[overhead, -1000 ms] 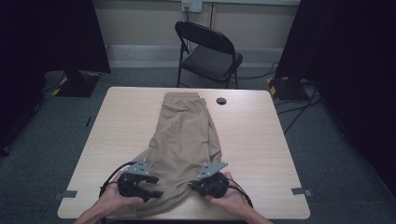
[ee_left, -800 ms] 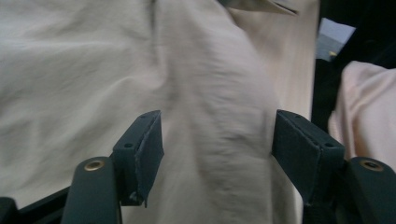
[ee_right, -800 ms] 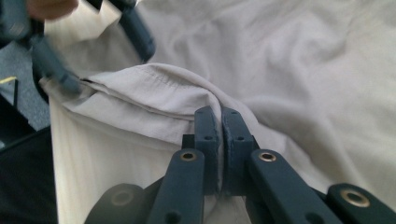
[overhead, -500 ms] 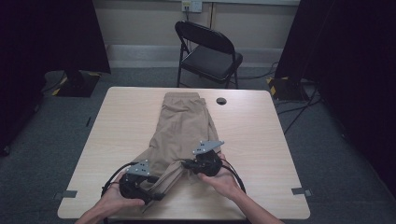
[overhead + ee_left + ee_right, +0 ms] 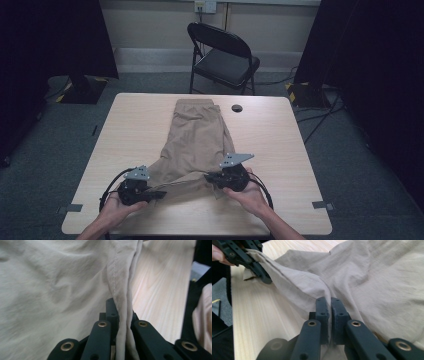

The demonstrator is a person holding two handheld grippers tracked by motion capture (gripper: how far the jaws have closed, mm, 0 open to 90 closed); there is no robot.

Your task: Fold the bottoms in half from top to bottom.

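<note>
Hiding tong tips: khaki shorts (image 5: 196,145) hem, bunched btwn both.

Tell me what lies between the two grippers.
A stretch of the tan shorts' hem, held by the left gripper and the right gripper, seen in the high view.

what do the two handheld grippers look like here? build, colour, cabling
Both are matte black. The left gripper and right gripper each carry a grey three-cornered plate on top and trail a looping black cable. Up close, the fingers are flat black bars on linkage arms with brass-coloured pivot rivets. The forearms are bare, with no sleeves in view.
</note>
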